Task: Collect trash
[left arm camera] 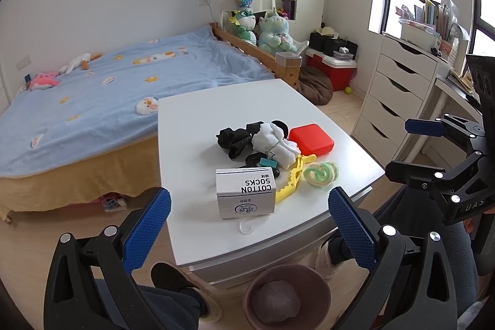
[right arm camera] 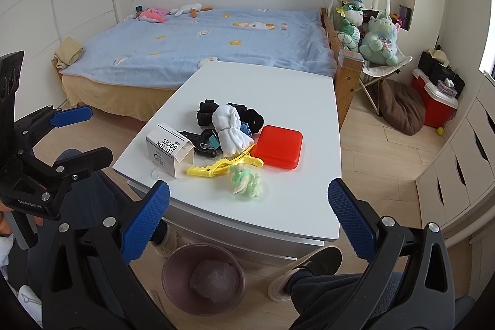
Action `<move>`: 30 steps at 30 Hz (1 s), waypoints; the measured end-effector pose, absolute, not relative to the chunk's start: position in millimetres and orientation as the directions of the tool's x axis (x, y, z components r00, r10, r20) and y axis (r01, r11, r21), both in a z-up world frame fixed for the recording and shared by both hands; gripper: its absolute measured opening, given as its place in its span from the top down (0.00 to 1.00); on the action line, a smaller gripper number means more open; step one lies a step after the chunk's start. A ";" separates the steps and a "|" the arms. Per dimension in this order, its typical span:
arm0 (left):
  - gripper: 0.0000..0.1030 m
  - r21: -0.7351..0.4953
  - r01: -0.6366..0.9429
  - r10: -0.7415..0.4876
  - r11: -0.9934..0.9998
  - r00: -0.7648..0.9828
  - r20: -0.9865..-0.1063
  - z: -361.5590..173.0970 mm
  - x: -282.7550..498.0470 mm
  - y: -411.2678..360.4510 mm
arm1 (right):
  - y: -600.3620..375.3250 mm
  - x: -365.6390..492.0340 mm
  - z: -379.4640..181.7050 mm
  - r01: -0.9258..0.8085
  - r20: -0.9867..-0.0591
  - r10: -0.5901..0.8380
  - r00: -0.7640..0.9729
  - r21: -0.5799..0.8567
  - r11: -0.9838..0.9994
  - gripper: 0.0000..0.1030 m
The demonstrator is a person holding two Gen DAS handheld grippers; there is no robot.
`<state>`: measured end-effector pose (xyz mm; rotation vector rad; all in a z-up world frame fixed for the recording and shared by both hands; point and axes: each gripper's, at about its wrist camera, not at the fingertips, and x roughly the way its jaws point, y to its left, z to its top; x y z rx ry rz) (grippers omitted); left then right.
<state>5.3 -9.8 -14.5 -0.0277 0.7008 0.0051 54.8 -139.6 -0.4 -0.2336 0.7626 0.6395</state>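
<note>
Hovering short of the white counter, both tongs are released and empty: the left tongs gape over the near edge, and the right tongs stand spread the same way beside them. The likeliest piece of trash is the sock box printed "COTTON SOCKS", lying on its side at the near edge of the counter with one flap hanging open in the right wrist view. It touches the yellow clip and sits just beside the black clips, so a clean grasp should come from the free near side, the jaws closing across the box's short faces and lifting straight up, so the neighbours are not dragged along. The cardboard looks light and will probably crush if squeezed hard.

The bin stands on the floor below the counter's near edge, between the person's feet; it holds one pale crumpled wad and has plenty of room. The red case is shut, so its contents cannot be told. White socks, black socks and a green-and-cream hair tie look like keepers.
</note>
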 end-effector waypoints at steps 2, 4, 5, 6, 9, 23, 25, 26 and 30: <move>0.05 -0.031 -0.015 -0.009 0.999 0.762 -0.648 -15.3 6.1 -8.9 | -139.0 56.6 -2.4 -0.616 -0.709 0.451 0.542 0.031 0.787 0.03; 0.05 -0.038 -0.015 -0.013 0.999 0.760 -0.650 -15.4 7.1 -7.0 | -138.6 59.1 -5.3 -0.617 -0.716 0.449 0.535 0.033 0.787 0.03; 0.05 -0.038 -0.016 -0.013 0.999 0.758 -0.652 -15.8 7.7 -6.7 | -137.5 61.3 -6.6 -0.617 -0.721 0.446 0.530 0.033 0.786 0.03; 0.05 -0.036 -0.016 -0.012 0.999 0.754 -0.656 -16.1 8.3 -6.2 | -136.5 63.1 -8.5 -0.618 -0.726 0.443 0.526 0.032 0.786 0.03; 0.05 -0.038 -0.017 -0.012 0.999 0.749 -0.663 -17.4 8.6 -5.5 | -132.5 69.0 -14.4 -0.621 -0.743 0.440 0.505 0.041 0.783 0.03; 0.05 -0.041 -0.005 -0.024 0.999 0.741 -0.671 -21.3 9.3 -3.2 | -104.0 105.6 -50.1 -0.641 -0.835 0.370 0.407 0.028 0.767 0.03; 0.05 -0.028 -0.006 -0.015 1.000 0.737 -0.676 -22.8 9.7 -4.2 | -100.9 109.5 -55.7 -0.644 -0.845 0.363 0.394 0.029 0.765 0.03; 0.05 -0.025 -0.005 -0.013 1.000 0.735 -0.678 -23.6 9.9 -4.5 | -99.3 111.7 -58.3 -0.643 -0.848 0.360 0.388 0.031 0.765 0.03; 0.05 -0.033 -0.006 -0.018 0.999 0.729 -0.684 -25.0 10.0 -4.3 | -94.3 118.0 -66.5 -0.647 -0.861 0.356 0.364 0.042 0.762 0.03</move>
